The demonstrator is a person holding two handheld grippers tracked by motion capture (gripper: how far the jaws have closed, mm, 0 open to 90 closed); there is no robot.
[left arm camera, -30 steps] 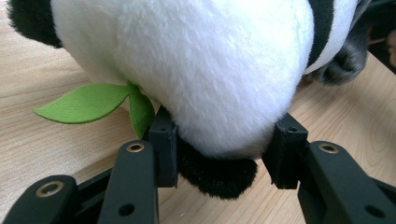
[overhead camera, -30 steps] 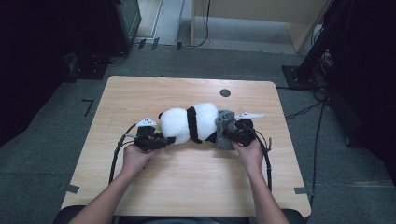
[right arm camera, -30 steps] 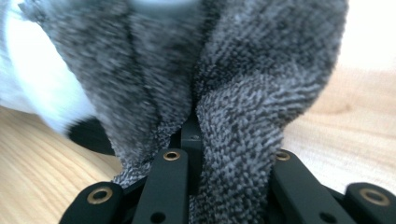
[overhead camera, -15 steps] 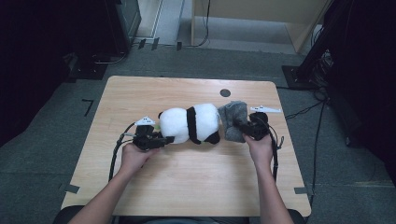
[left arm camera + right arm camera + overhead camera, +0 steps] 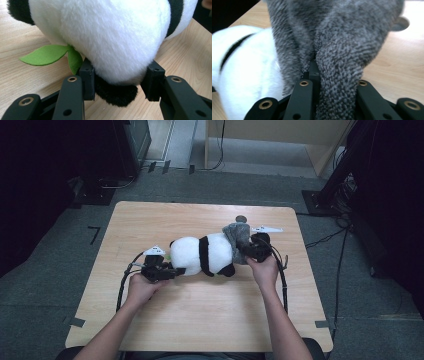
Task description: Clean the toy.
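Panda plush lies on its side mid-table, long axis across, between the two grippers. Nearest the person, both hands come in from the bottom edge of the high view. Left gripper sits at the panda's left end; in its own view the jaws are clamped on the white rounded end, with a black patch bulging out below the pads. Green felt leaf sticks out beside the left jaw, lying on the wood. Right gripper is at the panda's right end, its jaws pinched tight on a fold of grey cloth that wraps that end. Farther off, a small dark round mark on the table just behind the cloth.
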